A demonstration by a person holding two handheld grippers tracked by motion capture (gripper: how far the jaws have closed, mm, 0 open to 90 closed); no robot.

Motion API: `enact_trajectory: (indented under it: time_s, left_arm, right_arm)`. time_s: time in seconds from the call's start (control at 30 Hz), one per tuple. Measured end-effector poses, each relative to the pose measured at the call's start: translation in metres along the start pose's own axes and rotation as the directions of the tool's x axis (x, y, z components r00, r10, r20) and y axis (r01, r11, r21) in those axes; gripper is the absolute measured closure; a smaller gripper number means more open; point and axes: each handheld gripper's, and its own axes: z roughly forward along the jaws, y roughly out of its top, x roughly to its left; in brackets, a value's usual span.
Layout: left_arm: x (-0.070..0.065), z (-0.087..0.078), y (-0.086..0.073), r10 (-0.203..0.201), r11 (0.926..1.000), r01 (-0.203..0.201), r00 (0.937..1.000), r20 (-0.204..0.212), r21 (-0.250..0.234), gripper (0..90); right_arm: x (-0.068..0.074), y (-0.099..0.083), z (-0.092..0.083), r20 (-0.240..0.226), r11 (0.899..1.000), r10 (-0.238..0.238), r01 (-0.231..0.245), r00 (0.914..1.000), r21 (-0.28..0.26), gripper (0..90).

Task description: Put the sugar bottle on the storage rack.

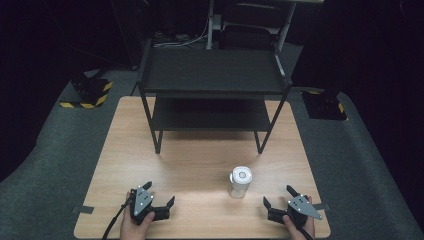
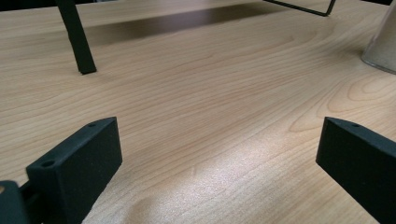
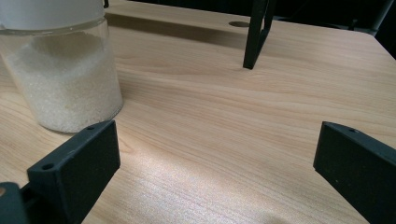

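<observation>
Dark room, wooden tabletop (image 1: 200, 165), black shelf rack (image 1: 212, 82) at back. Jar (image 1: 240, 182) of white granules stands upright between both tools, nearer right tool (image 1: 281, 196). Left tool (image 1: 159, 193) and right tool both gape, hold nothing. Jar probably rigid, smooth, hefty, breakable; grip mid-body below lid.

1. A wooden table (image 1: 200, 165) is seen at the centre and bottom of the high view, lit from above.
2. A black two-tier rack (image 1: 212, 70) is set on the table's far half.
3. Grey carpet (image 1: 55, 150) is spread to the left and right.
4. Black bases with yellow-black stripes (image 1: 90, 92) are placed at left and right.
5. Darkness is found along the top; white cables (image 1: 187, 40) lie at upper centre.
</observation>
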Motion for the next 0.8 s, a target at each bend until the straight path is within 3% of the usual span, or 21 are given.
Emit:
enact_trajectory:
  time_s: [0.33, 0.8]
  left_arm:
    - [0.0015, -0.0005, -0.0013, -0.002, 1.0000, 0.002, 1.0000, 0.009, -0.007, 0.5]
    - [0.0028, -0.0028, -0.0044, -0.015, 0.9997, 0.015, 0.9998, 0.017, -0.021, 0.5]
  right_arm:
    - [0.0008, -0.0003, 0.0000, 0.001, 1.000, -0.002, 0.002, 1.0000, -0.002, 0.0]
    - [0.0008, -0.0001, -0.0001, 0.006, 0.999, 0.030, -0.030, 0.9995, -0.015, 0.0]
